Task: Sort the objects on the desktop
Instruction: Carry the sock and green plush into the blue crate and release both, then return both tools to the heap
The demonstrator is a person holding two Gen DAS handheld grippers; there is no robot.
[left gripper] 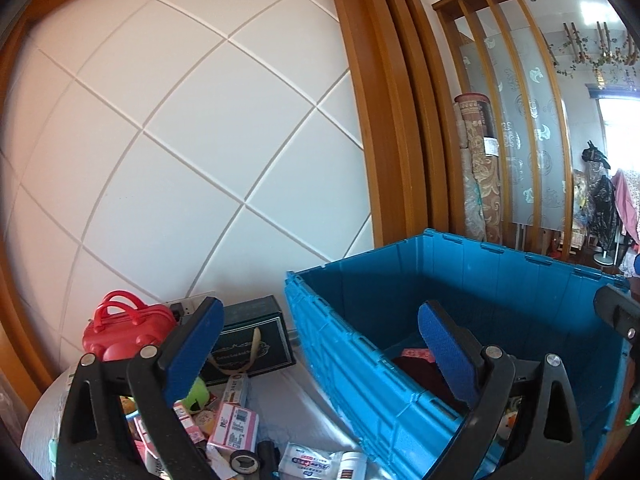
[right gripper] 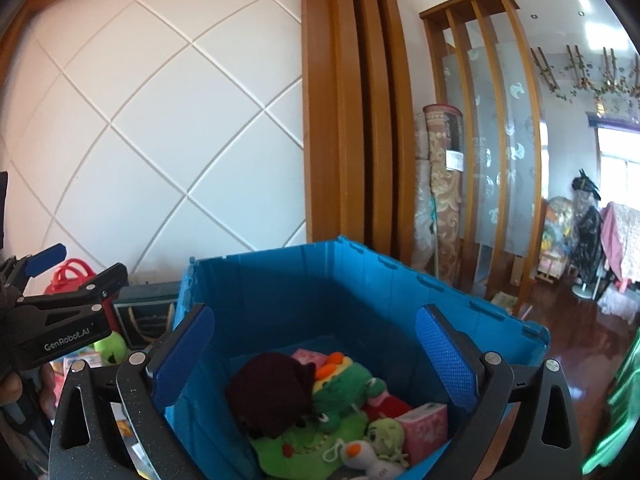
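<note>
A blue plastic crate (left gripper: 360, 356) stands on the table; in the right wrist view its wall (right gripper: 280, 292) surrounds a dark red plush (right gripper: 272, 392), a green frog plush (right gripper: 340, 392), a pink tissue pack (right gripper: 426, 426) and a small white duck (right gripper: 360, 454). My left gripper (left gripper: 320, 344) is open and empty, held over the crate's left wall. Left of the crate lie a red toy suitcase (left gripper: 124, 328), a dark gift box (left gripper: 248, 340), pink boxes (left gripper: 234, 426), a tape roll (left gripper: 244, 460) and a white tissue pack (left gripper: 308, 462). My right gripper (right gripper: 316, 354) is open and empty above the crate's inside.
A white panelled wall (left gripper: 180, 140) with a wooden frame (left gripper: 384, 120) rises behind the table. Rolled carpets (right gripper: 444, 184) and a wooden screen stand to the right. The left gripper also shows at the left edge of the right wrist view (right gripper: 60, 316).
</note>
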